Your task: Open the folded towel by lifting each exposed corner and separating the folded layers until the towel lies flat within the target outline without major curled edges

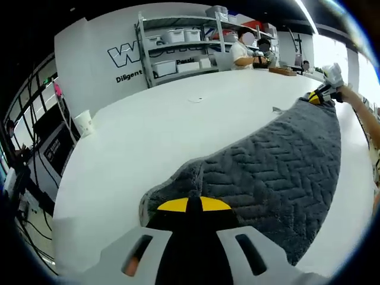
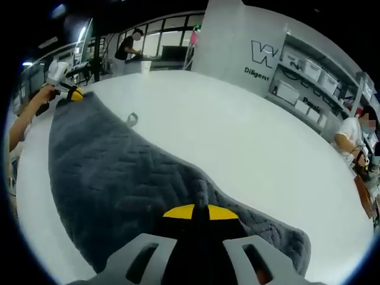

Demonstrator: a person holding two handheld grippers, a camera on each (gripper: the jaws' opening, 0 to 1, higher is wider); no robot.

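A dark grey towel (image 1: pixel 273 172) with a herringbone weave lies stretched along the white round table (image 1: pixel 154 130). In the left gripper view my left gripper (image 1: pixel 187 205), with yellow-tipped jaws, is shut on the near towel corner. At the far end my right gripper (image 1: pixel 320 96), held by a hand, pinches the opposite corner. In the right gripper view my right gripper (image 2: pixel 200 212) is shut on the towel (image 2: pixel 113 178), and the left gripper (image 2: pixel 72 92) grips the far corner at upper left. A small hanging loop (image 2: pixel 132 119) sticks out from the towel's long edge.
A paper cup (image 1: pixel 84 123) stands near the table's far left edge. Behind the table are shelves (image 1: pixel 178 41) with white bins and a person (image 1: pixel 240 50) at a counter. The person's forearm (image 2: pixel 27 122) reaches in at the left of the right gripper view.
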